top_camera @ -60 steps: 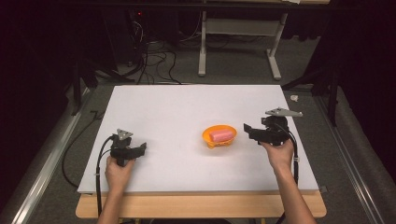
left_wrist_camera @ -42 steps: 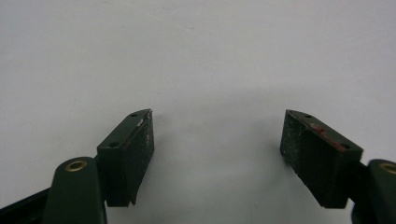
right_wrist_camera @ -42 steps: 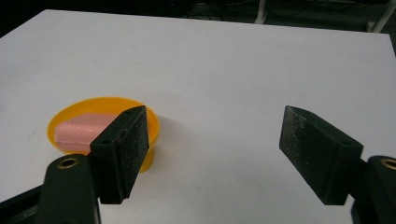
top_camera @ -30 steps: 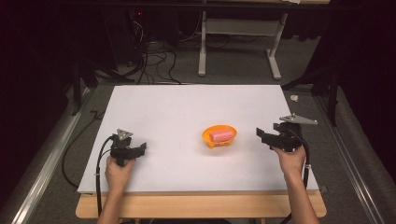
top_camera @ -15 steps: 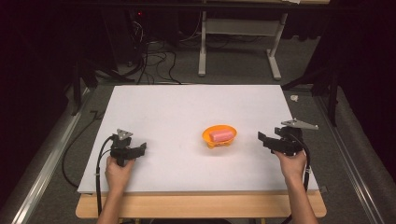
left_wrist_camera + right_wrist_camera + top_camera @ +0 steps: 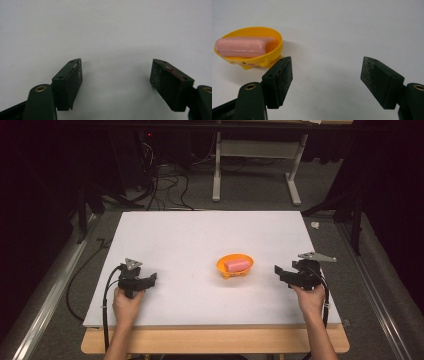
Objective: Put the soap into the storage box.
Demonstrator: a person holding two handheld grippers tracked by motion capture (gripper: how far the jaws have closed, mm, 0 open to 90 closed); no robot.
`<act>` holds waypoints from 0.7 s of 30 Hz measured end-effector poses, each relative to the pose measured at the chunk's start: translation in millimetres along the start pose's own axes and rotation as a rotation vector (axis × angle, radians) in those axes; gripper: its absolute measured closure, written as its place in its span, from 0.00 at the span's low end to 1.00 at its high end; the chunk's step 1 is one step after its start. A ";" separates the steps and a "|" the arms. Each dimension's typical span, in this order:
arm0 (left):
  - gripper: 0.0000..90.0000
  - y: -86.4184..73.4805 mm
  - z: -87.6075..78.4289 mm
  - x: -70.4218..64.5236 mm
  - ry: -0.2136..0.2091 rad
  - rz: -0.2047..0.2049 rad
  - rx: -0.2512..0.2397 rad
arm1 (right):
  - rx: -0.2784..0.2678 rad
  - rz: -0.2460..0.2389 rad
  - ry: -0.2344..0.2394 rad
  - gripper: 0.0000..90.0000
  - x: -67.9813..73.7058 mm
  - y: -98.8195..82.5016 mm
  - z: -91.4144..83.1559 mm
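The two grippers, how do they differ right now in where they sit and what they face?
The left gripper sits near the left side of the white board, while the right gripper sits near its right side. The left gripper faces bare board, whereas the right gripper has the orange dish with the pink bar just ahead, off to one side. Both are hand-held, open and holding nothing.

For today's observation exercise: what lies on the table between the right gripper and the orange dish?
Nothing: in the high view, bare white table separates the right gripper from the orange dish holding the pink bar.
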State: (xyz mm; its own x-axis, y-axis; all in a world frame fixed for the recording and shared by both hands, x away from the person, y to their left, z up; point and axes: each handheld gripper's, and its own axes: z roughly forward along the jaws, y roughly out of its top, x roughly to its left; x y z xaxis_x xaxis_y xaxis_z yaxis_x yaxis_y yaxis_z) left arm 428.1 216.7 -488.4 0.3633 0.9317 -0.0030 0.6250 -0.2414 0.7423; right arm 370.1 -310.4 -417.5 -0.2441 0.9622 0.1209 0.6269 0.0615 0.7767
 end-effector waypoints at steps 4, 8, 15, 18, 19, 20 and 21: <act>0.29 0.0 0.1 0.0 0.001 -0.001 -0.001 | 0.009 0.003 -0.011 0.29 -0.1 -3.6 3.6; 0.29 0.0 0.0 0.0 0.000 0.000 0.000 | 0.022 0.010 -0.010 0.29 0.4 -7.3 7.6; 0.29 0.0 0.0 -0.1 0.000 0.000 0.000 | 0.033 0.000 -0.015 0.29 2.4 -11.4 13.4; 0.29 0.0 0.0 -0.1 0.000 0.000 0.000 | 0.044 -0.003 -0.023 0.29 2.6 -13.8 16.9; 0.29 0.0 0.0 -0.1 0.001 0.001 0.000 | 0.048 -0.004 -0.027 0.29 2.7 -14.7 18.3; 0.29 0.0 0.0 -0.1 0.000 0.001 0.000 | 0.051 -0.010 -0.031 0.29 2.7 -15.4 19.6; 0.29 0.0 0.0 -0.1 0.000 0.001 0.001 | 0.051 -0.016 -0.035 0.29 2.6 -16.2 20.7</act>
State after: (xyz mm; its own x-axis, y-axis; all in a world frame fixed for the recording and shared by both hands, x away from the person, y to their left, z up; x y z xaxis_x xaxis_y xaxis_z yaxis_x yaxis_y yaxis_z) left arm 428.0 216.7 -488.4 0.3633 0.9317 -0.0022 0.6252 -0.2420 0.7420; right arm 374.6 -303.5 -442.6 -0.2287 0.9696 0.0867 0.6601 0.0890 0.7459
